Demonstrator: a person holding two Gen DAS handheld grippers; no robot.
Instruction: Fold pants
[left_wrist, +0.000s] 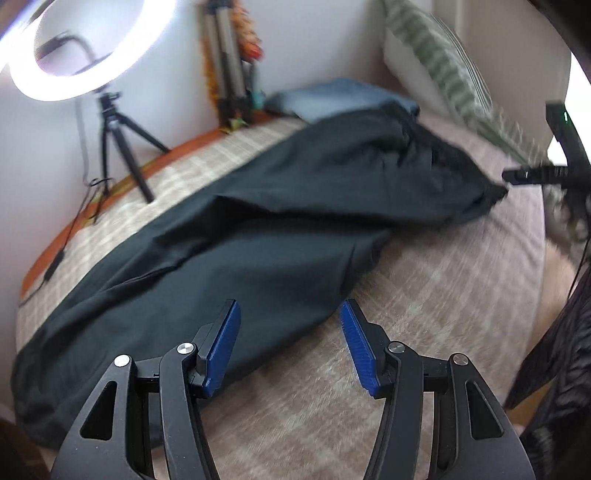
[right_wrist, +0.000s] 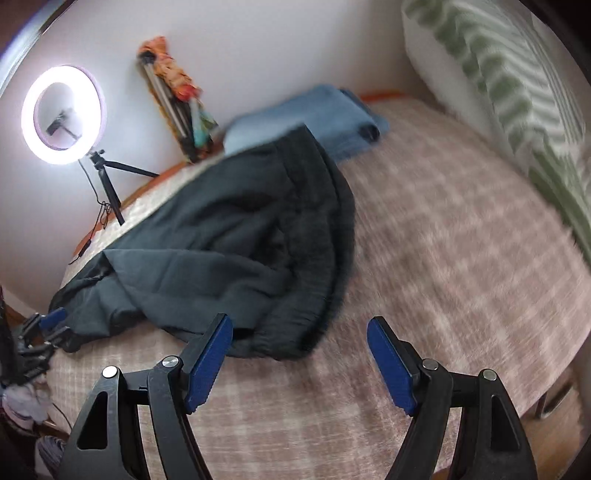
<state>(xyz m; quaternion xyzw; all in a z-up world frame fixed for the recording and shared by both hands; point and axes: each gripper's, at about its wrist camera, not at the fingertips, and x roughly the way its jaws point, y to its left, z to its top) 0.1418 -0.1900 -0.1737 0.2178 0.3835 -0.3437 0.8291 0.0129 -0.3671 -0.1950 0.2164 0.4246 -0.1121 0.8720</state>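
From the left wrist view, the left gripper (left_wrist: 290, 332) has its jaws released, blue pads parted with nothing pinched between them. Just ahead of the jaws lie the dark pants (left_wrist: 258, 229), spread lengthwise across the bed (left_wrist: 443, 295), which wears a pale checked cover. One leg end reaches past the left jaw toward the lower left, and the hem edge lies just beyond the two pads, partly between them in the picture; the pads do not press on the cloth. Far ahead and to the right of the jaws, the bunched waist end of the pants lies close to the right gripper (left_wrist: 532, 175), seen small at the right edge. Beyond the pants sits a folded blue cloth (left_wrist: 332, 98), and a striped pillow (left_wrist: 443, 62) stands up against the wall to the right. Ahead and to the left, a ring light (left_wrist: 92, 48) on a tripod (left_wrist: 122, 147) glows by the wall.

From the right wrist view, the right gripper (right_wrist: 299, 354) also has its jaws released, wide apart over bare bed cover (right_wrist: 443, 258). The ribbed waistband of the pants (right_wrist: 240, 236) lies just ahead of the left jaw, heaped and rumpled, not touched by either pad. Far to the left of the jaws, the left gripper (right_wrist: 48, 325) shows at the pants' other end. The folded blue cloth (right_wrist: 314, 114) lies beyond the pants, the pillow (right_wrist: 498, 74) ahead to the right, the ring light (right_wrist: 62, 114) ahead to the left.
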